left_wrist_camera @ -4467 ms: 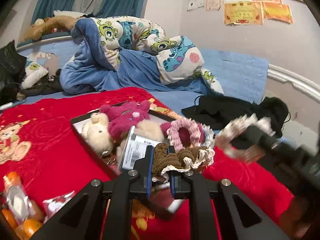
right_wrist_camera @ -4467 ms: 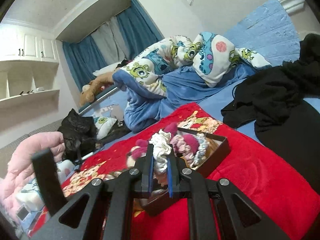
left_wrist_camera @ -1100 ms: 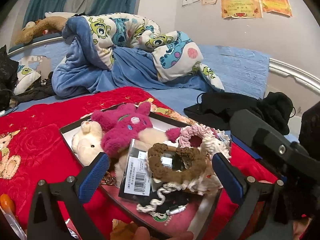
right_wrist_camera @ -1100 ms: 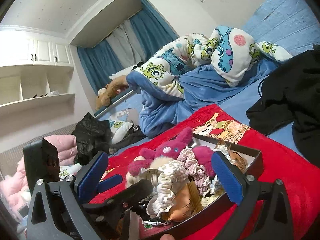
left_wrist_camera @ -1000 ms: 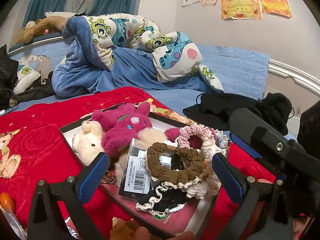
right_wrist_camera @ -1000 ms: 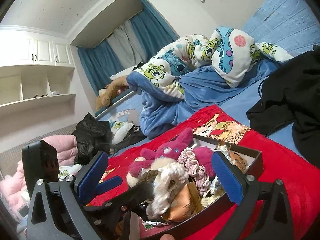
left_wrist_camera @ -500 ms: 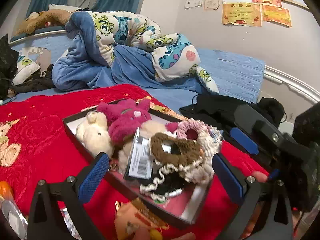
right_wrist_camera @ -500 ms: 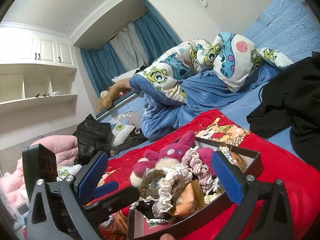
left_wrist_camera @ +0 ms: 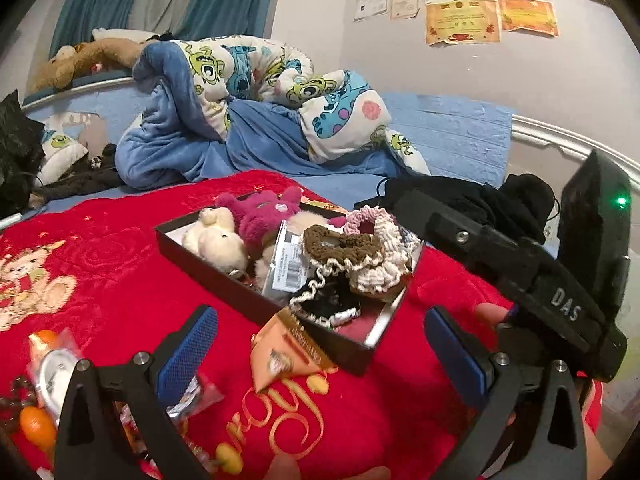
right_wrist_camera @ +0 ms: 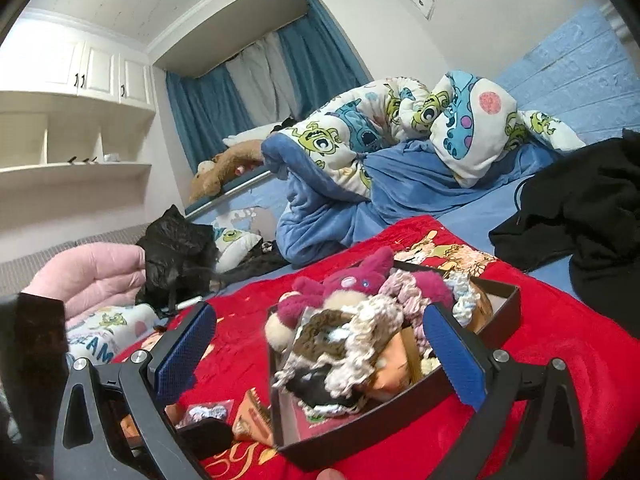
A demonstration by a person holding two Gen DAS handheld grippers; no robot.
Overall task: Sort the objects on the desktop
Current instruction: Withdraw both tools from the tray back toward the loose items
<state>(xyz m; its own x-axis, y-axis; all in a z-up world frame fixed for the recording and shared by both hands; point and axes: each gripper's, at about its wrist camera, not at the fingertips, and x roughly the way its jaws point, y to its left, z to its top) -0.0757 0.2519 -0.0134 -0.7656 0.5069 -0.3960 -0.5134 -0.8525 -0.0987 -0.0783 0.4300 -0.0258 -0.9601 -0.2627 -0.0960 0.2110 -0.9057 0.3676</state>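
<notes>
on the right hand-held gripper: "das".

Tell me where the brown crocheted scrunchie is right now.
In the left wrist view the brown crocheted scrunchie lies inside the dark box, on top of the pile, beside the pink-and-cream scrunchie and right of the barcode packet.

A: What can't you make out in the black box?

B: Its floor is mostly buried under the pile; only a strip near the right corner shows. The white plush hides the lower part of the pink plush.

A: And the orange packet?

B: Its far corner covers part of the box's near wall, and the print is too small to read.

A: The near left?

B: The left gripper arm covers some wrappers, and the orange items are cut off by the picture's edge.
</notes>
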